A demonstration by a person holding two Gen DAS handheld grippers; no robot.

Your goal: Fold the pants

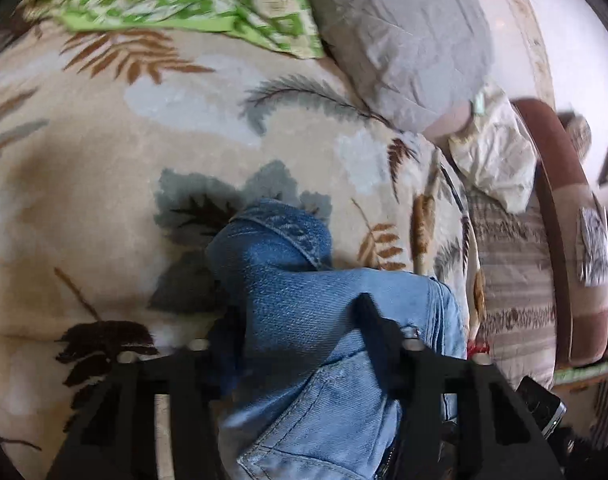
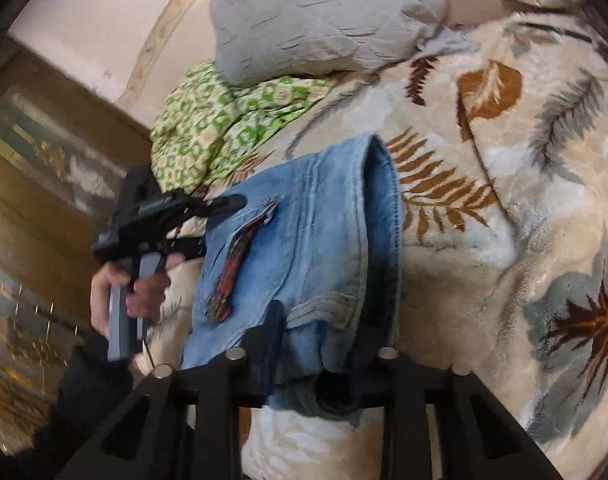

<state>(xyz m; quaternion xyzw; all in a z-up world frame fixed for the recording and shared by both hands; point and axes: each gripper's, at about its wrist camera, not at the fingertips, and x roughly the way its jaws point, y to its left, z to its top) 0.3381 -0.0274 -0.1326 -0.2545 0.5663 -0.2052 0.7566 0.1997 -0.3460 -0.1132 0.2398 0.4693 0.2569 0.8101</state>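
Observation:
The blue denim pants lie bunched on a cream leaf-print blanket. My left gripper is shut on the pants fabric, which fills the space between its fingers. In the right wrist view the pants hang lifted above the blanket, with a red embroidered patch showing. My right gripper is shut on the pants' near edge. The left gripper shows there too, held in a hand and gripping the pants' far edge.
A grey pillow and a green patterned cloth lie at the head of the bed. A white crumpled cloth and a brown striped bed edge are at the right. A wall and wooden door stand left.

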